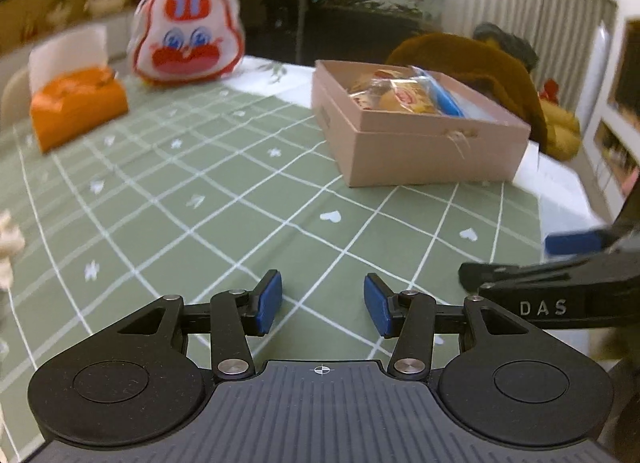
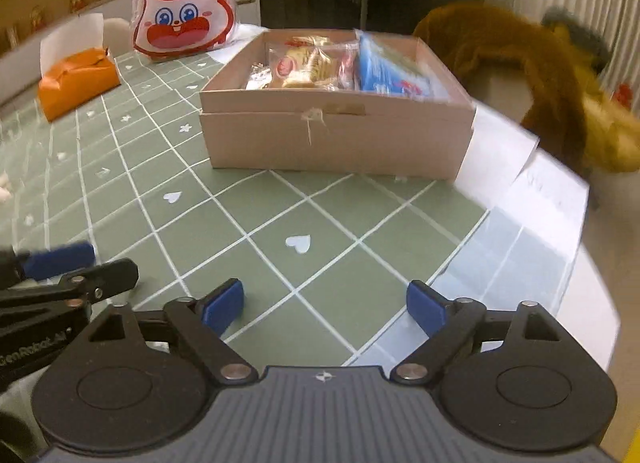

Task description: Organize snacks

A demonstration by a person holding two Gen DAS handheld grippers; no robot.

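Note:
A pink cardboard box [image 1: 420,151] [image 2: 340,139] stands on the green checked tablecloth. It holds several wrapped snacks [image 1: 400,97] [image 2: 308,65] and a blue packet [image 2: 390,71]. My left gripper [image 1: 323,305] is open and empty, low over the cloth, short of the box. My right gripper [image 2: 325,305] is open and empty, facing the box's front wall. Each gripper shows at the edge of the other's view: the right one [image 1: 560,263] in the left wrist view, the left one [image 2: 68,271] in the right wrist view.
A red and white rabbit-face bag [image 1: 188,29] [image 2: 184,13] stands at the back of the table. An orange tissue box [image 1: 76,105] [image 2: 78,83] lies at the far left. A brown plush toy [image 1: 488,75] [image 2: 532,75] sits behind the box. The table edge [image 2: 580,263] runs along the right.

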